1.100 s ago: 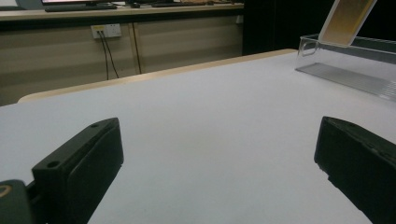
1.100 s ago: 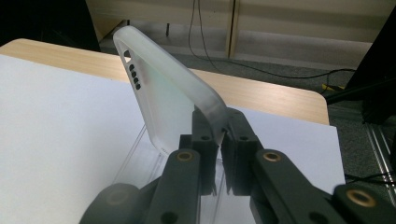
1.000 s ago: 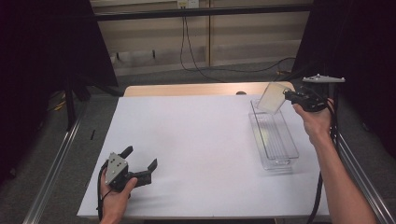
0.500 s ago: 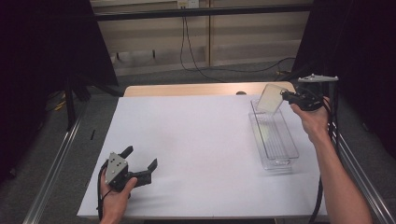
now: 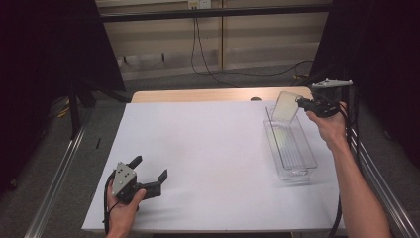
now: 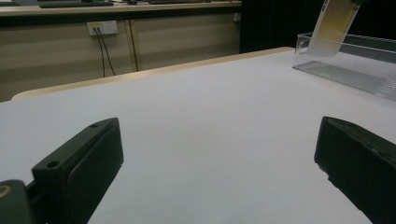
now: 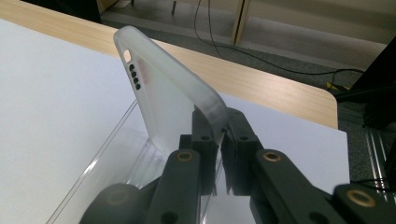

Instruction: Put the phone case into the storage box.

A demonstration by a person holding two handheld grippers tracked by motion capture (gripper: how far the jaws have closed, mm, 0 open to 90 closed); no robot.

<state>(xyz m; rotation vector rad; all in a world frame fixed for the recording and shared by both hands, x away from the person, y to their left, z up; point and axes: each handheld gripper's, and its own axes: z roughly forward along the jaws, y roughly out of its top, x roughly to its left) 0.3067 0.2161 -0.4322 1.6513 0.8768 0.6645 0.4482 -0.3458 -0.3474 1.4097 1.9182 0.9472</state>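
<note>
My right gripper [image 5: 302, 103] is shut on the edge of a translucent white phone case [image 5: 286, 107]. It holds the case tilted above the far end of a clear plastic tray [image 5: 297, 174] at the table's right. In the right gripper view the jaws [image 7: 220, 135] pinch the case [image 7: 163, 88] by its rim, with the tray [image 7: 116, 154] below. My left gripper [image 5: 149, 167] rests open near the front left edge, nothing between its fingers. From the left gripper view [image 6: 219, 154] the case [image 6: 334, 25] and tray [image 6: 355, 74] lie far off at the upper right.
A white sheet [image 5: 208, 148] covers the table, with a wooden strip [image 5: 198, 95] along its far edge. Metal rails [image 5: 54, 183] run along both sides. Cables hang from a wall socket [image 6: 103, 27] behind the table.
The right gripper has edged slightly to the left with the phone case in it. The left gripper has stayed where it was.
</note>
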